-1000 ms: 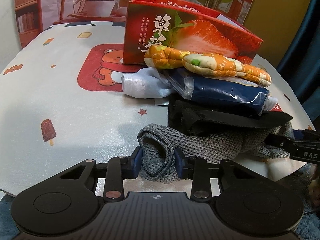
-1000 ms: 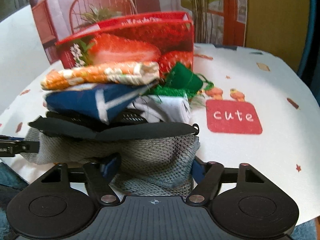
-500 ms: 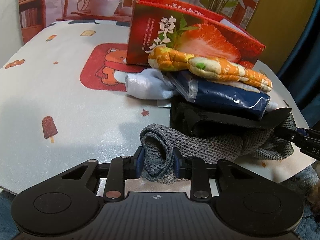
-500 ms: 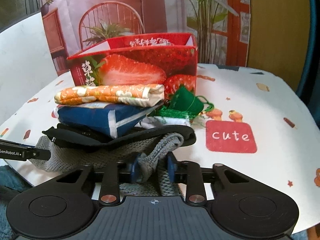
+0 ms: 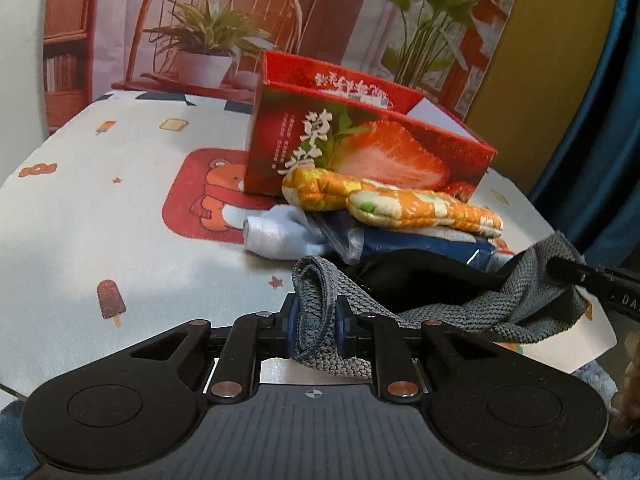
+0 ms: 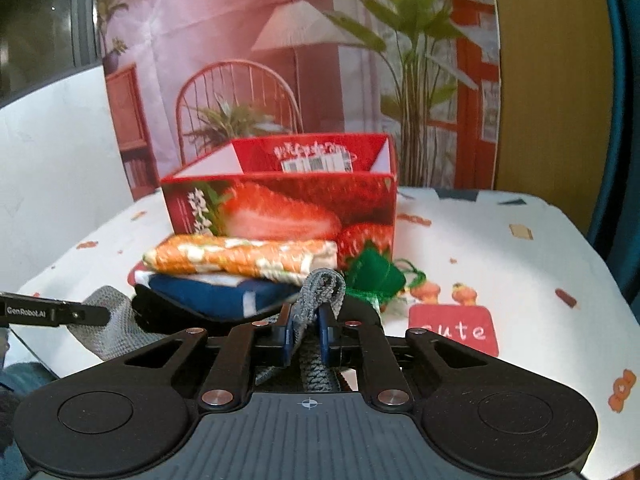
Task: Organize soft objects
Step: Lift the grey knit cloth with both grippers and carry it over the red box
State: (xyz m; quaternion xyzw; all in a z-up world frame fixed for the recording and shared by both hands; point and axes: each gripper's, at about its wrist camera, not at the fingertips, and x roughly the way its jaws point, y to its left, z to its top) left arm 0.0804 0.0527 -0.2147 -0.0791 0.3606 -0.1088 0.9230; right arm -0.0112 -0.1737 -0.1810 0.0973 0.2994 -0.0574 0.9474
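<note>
A grey knitted cloth (image 5: pixel 500 308) lies under a pile of soft things, and both its ends are lifted. My left gripper (image 5: pixel 316 320) has one bunched end between its pads, and its jaws are still closing on it. My right gripper (image 6: pixel 306 332) is shut on the other end (image 6: pixel 324 284). The pile holds an orange patterned mitt (image 5: pixel 392 204), a navy bagged cloth (image 5: pixel 420 244), a black item (image 5: pixel 420 276) and a pale blue cloth (image 5: pixel 276 232). A green tasselled pouch (image 6: pixel 376 276) lies beside it.
An open red strawberry box (image 5: pixel 360 148) stands just behind the pile. The table wears a white printed cover with a bear patch (image 5: pixel 212 200) and a red "cute" patch (image 6: pixel 456 328). The table's near edge runs under both grippers.
Both grippers have risen, lifting the ends of the grey cloth off the table. The right jaws went from wide to shut on it. The left jaws narrowed on their end.
</note>
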